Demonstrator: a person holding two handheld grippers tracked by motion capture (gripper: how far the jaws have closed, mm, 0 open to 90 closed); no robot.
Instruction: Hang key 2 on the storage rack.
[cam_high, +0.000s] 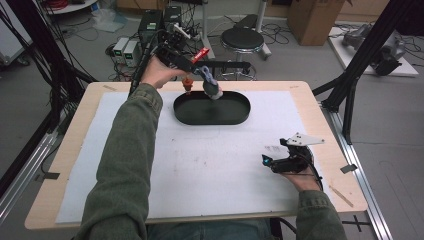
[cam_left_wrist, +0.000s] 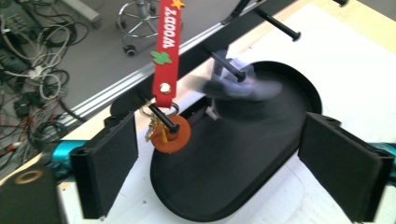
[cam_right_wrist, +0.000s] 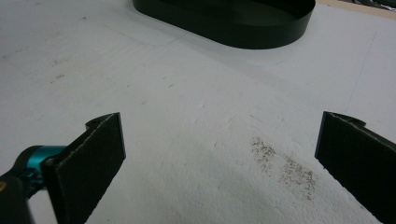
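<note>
Here we see the left gripper held above the far rim of the black oval tray, its jaws spread wide with nothing pinched between them. A blurred grey-blue object sits over the tray's far end, by a black peg of the rack. A red strap keychain with an orange disc hangs on another peg, just beside the tray. The right gripper rests on the white mat near the table's right edge, jaws spread, well apart from the tray.
</note>
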